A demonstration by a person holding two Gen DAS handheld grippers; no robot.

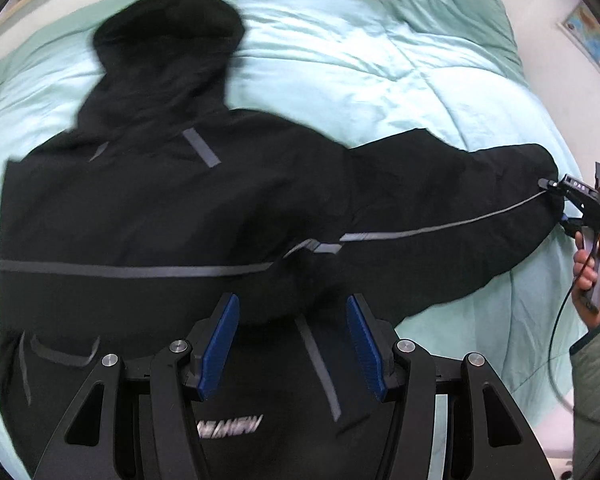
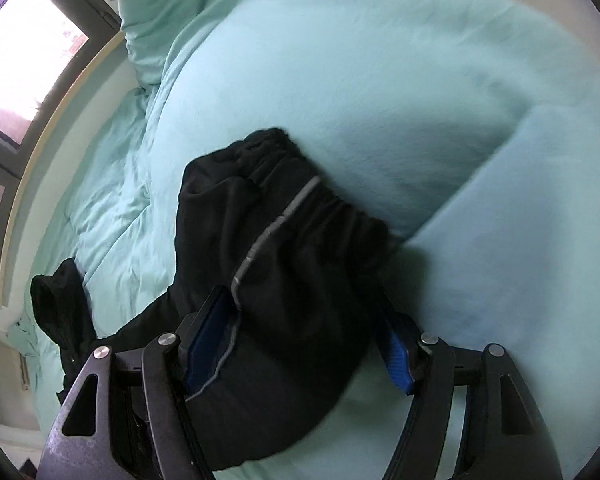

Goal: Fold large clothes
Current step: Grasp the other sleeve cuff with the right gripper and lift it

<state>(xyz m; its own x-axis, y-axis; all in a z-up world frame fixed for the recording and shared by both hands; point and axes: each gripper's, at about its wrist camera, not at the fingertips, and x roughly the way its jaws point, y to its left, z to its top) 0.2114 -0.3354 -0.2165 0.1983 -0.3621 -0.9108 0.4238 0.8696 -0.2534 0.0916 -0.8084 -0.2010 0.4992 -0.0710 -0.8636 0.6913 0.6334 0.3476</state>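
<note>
Left wrist view: a large black hooded jacket with grey reflective strips (image 1: 148,216) lies spread back-up on a bed covered by a pale mint quilted duvet (image 1: 340,60), hood toward the far edge, one sleeve stretched out to my right. My left gripper (image 1: 292,350) hangs over the jacket's lower back, its jaws wide apart with nothing between the blue pads. At the sleeve end I can see my right gripper (image 1: 572,204) at the cuff, the hand on its handle and a cable trailing below. A mint pillow (image 1: 452,12) sits at the far corner. Right wrist view: the right gripper (image 2: 304,344) straddles the gathered elastic cuff end of the black sleeve (image 2: 292,248); the jaws stand broadly apart with the bunched cloth lying between them, one pad partly hidden by fabric, and I judge no pinch is made. Risks, as I judge them: closing here may catch only a slippery outer layer, so the sleeve slides free mid-fold; a deep bite could snag the duvet too and drag it along; with the left jaws holding nothing, pulling the sleeve across may skew the whole body; the trailing cable could foul the cuff.
</note>
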